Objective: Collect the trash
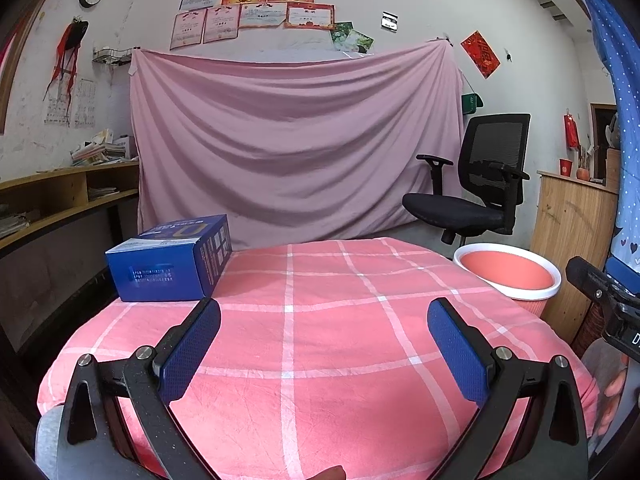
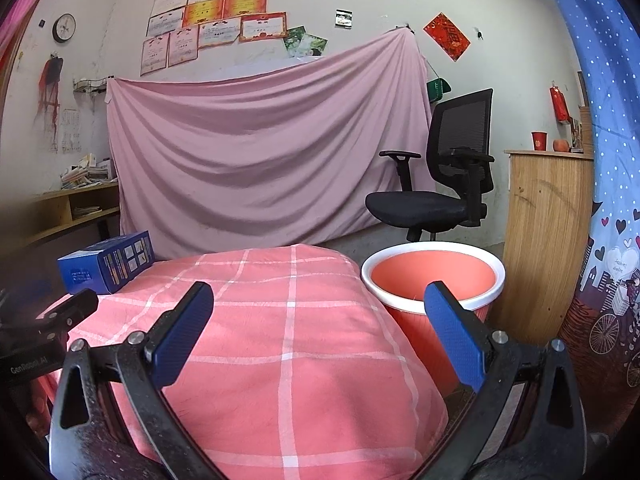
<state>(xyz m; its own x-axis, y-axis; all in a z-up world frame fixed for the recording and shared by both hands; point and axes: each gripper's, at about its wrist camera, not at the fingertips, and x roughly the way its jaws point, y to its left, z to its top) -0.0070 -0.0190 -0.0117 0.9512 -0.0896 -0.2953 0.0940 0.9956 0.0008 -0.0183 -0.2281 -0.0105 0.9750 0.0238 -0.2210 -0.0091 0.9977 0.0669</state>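
Blue box lies flat — long axis running away, leftward.

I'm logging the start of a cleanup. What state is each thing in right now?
Left tool: open, holding nothing.
Right tool: open, holding nothing.
Blue box: closed, lying on the far left corner of the checked cloth.
Bin: upright, no lid, nothing visible inside.
Office chair: unoccupied.

Black office chair before draped pink sheet
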